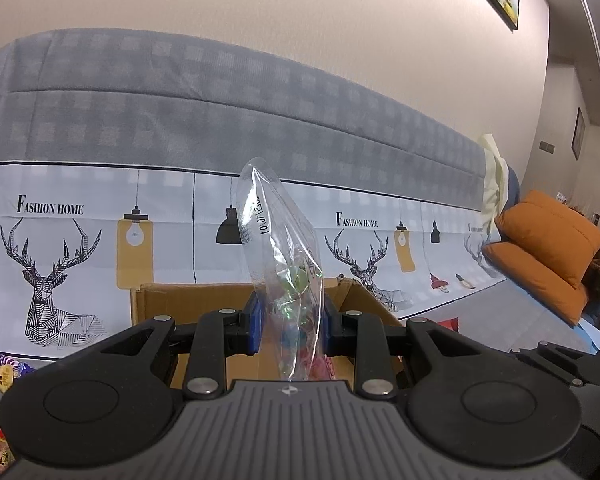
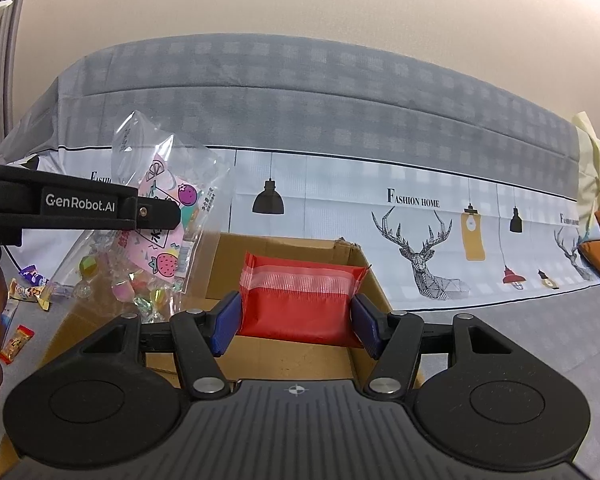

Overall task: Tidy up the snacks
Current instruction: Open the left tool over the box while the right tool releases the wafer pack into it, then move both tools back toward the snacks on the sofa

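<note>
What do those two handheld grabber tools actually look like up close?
Both are black plastic. The right gripper and left gripper have ribbed grey bases, round side discs, silver rivets on scissor-like links, and blue-padded fingers. White lettering on the left one's side reads GenRobot.AI.

Left gripper (image 1: 288, 320): black linkage, blue pads, silver pivot screws, ribbed grey housing | Right gripper (image 2: 296, 320): same build | Marking: white "GenRobot.AI" on left gripper's side

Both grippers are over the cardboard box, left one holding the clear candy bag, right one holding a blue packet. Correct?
Not quite: the packet in the right gripper is red, not blue, as the right wrist view shows; only the gripper pads are blue. The rest stands: the left gripper holds the clear candy bag, and both are over the cardboard box.
</note>
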`<state>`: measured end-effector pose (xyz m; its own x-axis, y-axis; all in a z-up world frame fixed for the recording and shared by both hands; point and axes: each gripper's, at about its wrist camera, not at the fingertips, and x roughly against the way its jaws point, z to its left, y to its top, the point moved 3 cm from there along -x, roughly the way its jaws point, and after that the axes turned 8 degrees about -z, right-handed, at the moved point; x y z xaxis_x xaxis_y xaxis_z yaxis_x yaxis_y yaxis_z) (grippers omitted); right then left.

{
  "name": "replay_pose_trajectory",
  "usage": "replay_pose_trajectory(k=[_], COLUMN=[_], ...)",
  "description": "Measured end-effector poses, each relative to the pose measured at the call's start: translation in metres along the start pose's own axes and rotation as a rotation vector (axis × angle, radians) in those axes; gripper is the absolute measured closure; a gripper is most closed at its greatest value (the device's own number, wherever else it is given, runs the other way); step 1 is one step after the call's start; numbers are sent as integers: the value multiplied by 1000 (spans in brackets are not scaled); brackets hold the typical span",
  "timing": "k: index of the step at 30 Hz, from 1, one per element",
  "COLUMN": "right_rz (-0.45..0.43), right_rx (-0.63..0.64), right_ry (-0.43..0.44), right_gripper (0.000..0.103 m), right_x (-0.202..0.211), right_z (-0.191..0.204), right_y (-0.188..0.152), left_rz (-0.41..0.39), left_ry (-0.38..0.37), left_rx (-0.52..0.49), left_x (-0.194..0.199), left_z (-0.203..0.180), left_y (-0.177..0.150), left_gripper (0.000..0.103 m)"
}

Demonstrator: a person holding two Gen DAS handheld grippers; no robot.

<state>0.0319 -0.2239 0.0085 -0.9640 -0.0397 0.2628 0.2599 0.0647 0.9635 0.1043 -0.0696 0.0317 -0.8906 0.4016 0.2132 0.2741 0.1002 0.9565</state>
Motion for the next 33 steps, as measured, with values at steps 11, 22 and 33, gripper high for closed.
replay_pose_trajectory(k=[11,22,33], right_rz=[25,24,-3], right_rx=[7,23,-66], right_ry=[9,14,38], right_gripper=[25,13,23], right_x=[-2,-5,-6], right_z=[3,16,46], right_y=[-2,0,4], left_rz=[-3,-51,1], left_ry=[16,72,173], left_rx=[15,-2,-21], left_x=[0,13,63], left_z=[1,17,62], left_y=[3,9,7], left_gripper=[7,21,59])
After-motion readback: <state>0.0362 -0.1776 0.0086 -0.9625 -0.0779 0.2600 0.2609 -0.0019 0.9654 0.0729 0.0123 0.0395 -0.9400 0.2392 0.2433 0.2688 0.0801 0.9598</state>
